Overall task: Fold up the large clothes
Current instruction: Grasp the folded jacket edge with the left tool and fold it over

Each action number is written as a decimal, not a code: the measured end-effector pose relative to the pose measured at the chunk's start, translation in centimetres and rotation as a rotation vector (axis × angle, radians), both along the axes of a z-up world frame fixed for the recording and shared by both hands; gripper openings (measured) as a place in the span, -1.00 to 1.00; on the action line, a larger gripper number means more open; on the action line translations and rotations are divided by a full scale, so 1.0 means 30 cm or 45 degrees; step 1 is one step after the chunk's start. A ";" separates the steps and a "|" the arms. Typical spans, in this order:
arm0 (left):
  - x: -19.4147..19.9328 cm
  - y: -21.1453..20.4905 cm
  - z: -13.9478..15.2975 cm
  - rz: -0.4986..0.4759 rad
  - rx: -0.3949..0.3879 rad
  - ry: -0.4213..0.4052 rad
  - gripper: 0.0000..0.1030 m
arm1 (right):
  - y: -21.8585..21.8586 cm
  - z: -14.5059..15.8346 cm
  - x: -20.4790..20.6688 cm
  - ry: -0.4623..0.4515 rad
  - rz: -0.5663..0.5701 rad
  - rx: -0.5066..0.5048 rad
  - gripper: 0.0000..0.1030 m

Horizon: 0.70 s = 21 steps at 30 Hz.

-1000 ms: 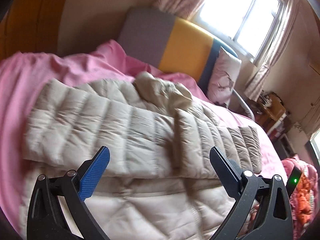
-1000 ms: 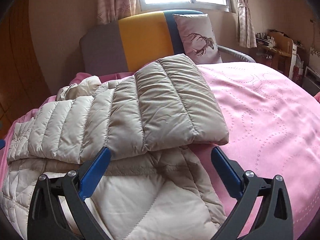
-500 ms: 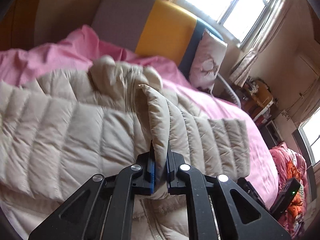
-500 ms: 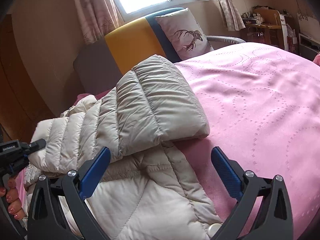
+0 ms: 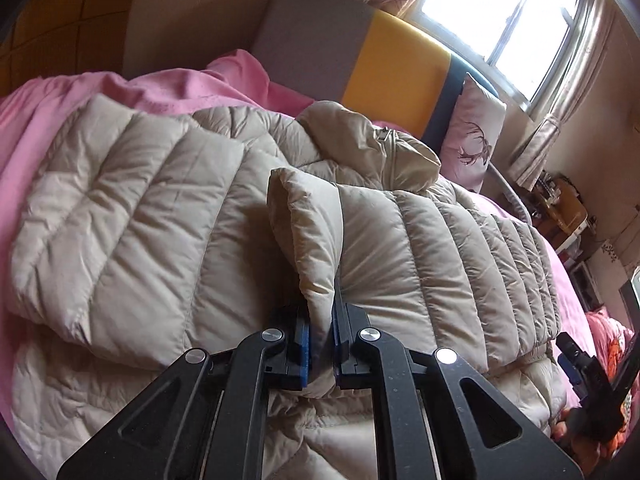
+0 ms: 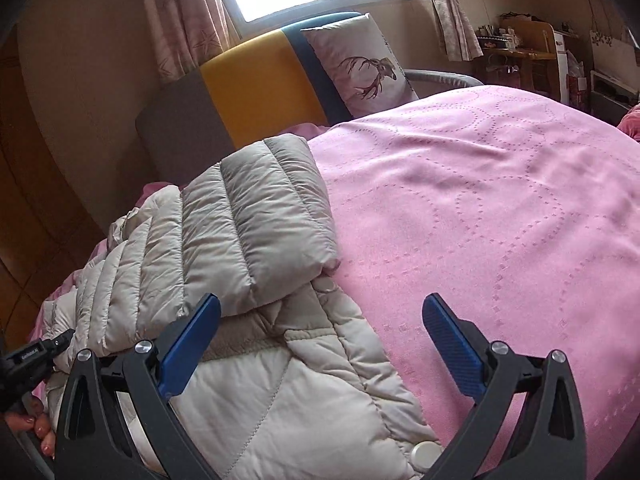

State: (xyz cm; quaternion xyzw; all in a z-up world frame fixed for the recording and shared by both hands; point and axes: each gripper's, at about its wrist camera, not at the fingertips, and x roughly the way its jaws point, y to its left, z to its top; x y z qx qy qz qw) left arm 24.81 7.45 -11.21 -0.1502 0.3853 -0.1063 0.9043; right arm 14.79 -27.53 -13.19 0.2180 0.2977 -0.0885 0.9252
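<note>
A beige quilted down jacket (image 5: 132,216) lies across a pink bedspread (image 5: 48,100), its sleeves folded over the body. My left gripper (image 5: 320,340) is shut on the cuff end of one sleeve (image 5: 316,224), which stands up in a pinched fold between the blue pads. In the right wrist view the same jacket (image 6: 256,232) fills the lower left, with a folded sleeve on top. My right gripper (image 6: 320,344) hangs open just above the jacket's right edge, nothing between its fingers. The other gripper's body (image 6: 32,360) and a hand (image 6: 36,428) show at the far left.
A grey, yellow and blue headboard (image 6: 256,88) and a deer-print pillow (image 6: 360,68) stand at the bed's head under a window. The pink bedspread (image 6: 500,208) stretches bare to the right. Cluttered shelves (image 6: 532,56) line the far wall; an orange quilt (image 5: 608,348) lies beside the bed.
My left gripper went from open to shut on the sleeve cuff, then came down with it. My right gripper shifted rightward and rolled, staying open over the jacket's edge.
</note>
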 end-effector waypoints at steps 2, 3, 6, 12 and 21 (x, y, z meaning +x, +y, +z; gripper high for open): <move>-0.010 0.009 -0.012 0.003 -0.030 -0.010 -0.86 | -0.010 0.040 0.015 -0.025 -0.018 -0.010 0.96; -0.012 0.015 -0.024 0.005 -0.045 -0.011 -0.86 | -0.020 0.060 0.038 -0.022 -0.032 -0.023 0.96; -0.006 0.011 -0.043 0.003 -0.051 -0.002 -0.86 | -0.040 0.098 0.163 0.049 -0.024 -0.071 0.96; -0.001 0.015 -0.056 0.002 -0.070 0.005 -0.86 | -0.048 0.014 0.394 0.271 -0.041 -0.212 0.96; 0.010 0.008 -0.059 -0.010 -0.062 0.012 -0.86 | -0.059 -0.096 0.428 0.388 -0.093 -0.229 0.96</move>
